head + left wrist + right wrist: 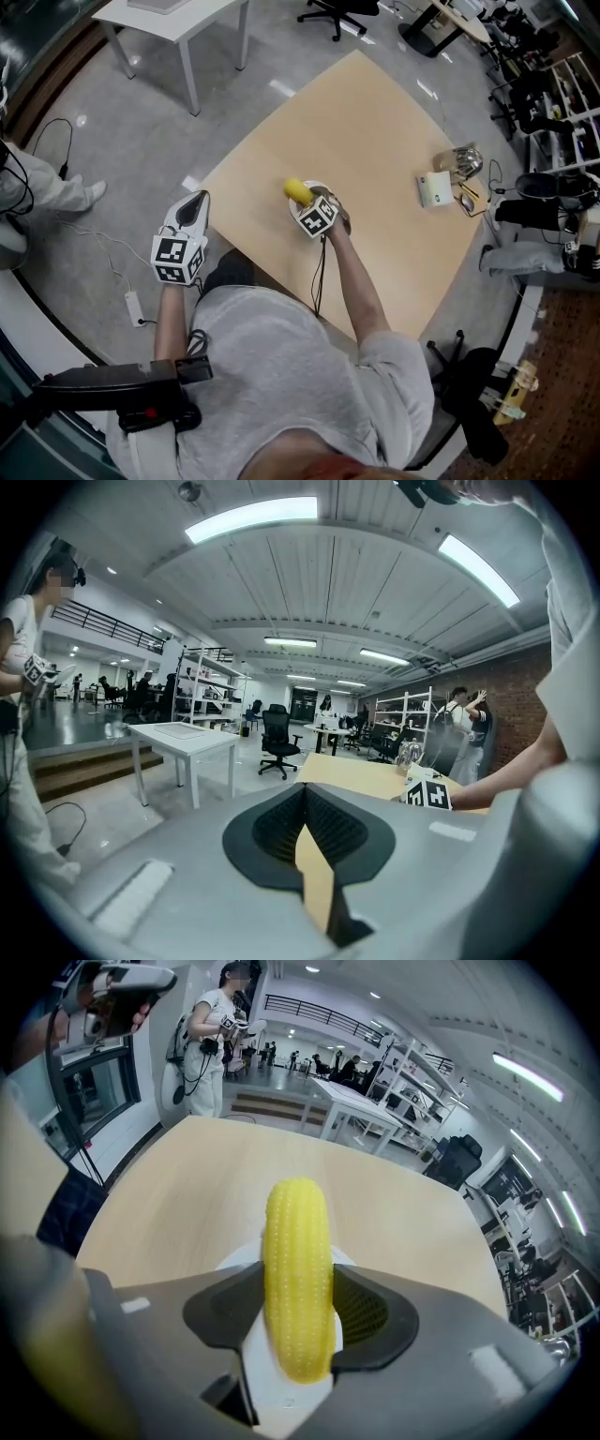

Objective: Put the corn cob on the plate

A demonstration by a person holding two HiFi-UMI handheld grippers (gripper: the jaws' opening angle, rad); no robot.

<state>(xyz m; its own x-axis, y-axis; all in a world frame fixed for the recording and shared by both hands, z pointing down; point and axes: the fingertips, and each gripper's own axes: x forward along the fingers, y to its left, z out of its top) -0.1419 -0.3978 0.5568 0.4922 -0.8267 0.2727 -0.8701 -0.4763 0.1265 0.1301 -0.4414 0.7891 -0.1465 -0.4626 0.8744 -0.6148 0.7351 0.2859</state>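
Observation:
A yellow corn cob (298,1279) stands lengthwise between the pads of my right gripper (298,1312), which is shut on it. Right under the cob lies a white plate (236,1262) on the wooden table (187,1204). From the head view the corn cob (297,191) sticks out past my right gripper (309,198) over the plate (316,185), near the table's near-left edge. My left gripper (192,208) hangs off the table's left side, shut and empty. In the left gripper view its pads (305,803) meet with nothing between them.
A white box (436,189) and a shiny object (464,161) lie at the table's right side. A white table (178,19) and office chairs stand beyond it. A person (37,183) stands on the floor at left, and a power strip (134,307) lies by my feet.

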